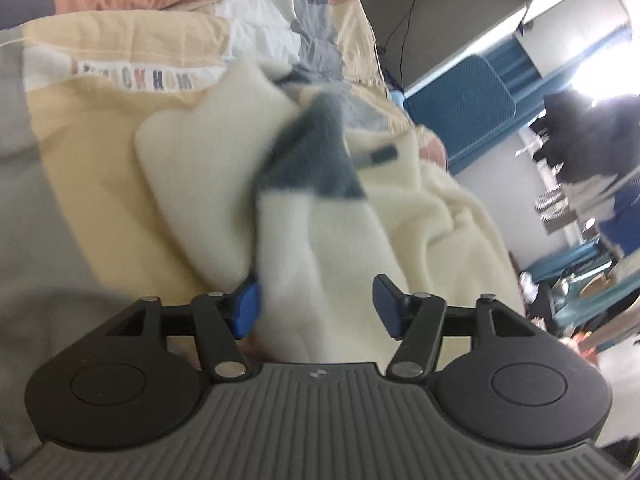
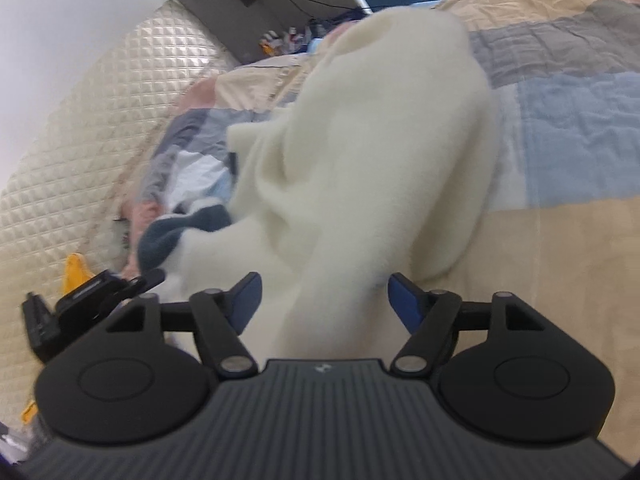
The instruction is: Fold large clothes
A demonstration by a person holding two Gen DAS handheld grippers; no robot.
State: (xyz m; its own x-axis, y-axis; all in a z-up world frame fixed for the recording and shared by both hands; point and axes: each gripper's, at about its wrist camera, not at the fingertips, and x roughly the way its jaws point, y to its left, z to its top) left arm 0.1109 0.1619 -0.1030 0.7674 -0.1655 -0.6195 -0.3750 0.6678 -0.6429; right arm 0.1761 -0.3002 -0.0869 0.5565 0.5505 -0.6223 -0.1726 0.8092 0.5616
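**A:** Patchwork quilt (image 2: 568, 120) covers the bed all the way across, so where has the garment ended up?

**B:** My cream fleece garment (image 2: 360, 152) lies heaped along the middle of the quilt, with its dark blue patch (image 1: 316, 152) bunched towards the quilted headboard (image 2: 80, 152). It is blurred in both views, so I cannot tell whether it has fully settled.

**A:** Are you holding it?

**B:** No. My left gripper (image 1: 316, 306) has its jaws spread wide, with cloth running between them but the pads not pressing on it. My right gripper (image 2: 326, 300) is the same: jaws apart, fleece between, no pinch.

**A:** Which step is this, then?

**B:** I judge it the let-go after laying one fold over. The heap is still lumpy, so folding is far from finished.

**A:** And next?

**B:** I would find two clean edges or corners, pinch one with each gripper, then draw the cloth flat before folding again.
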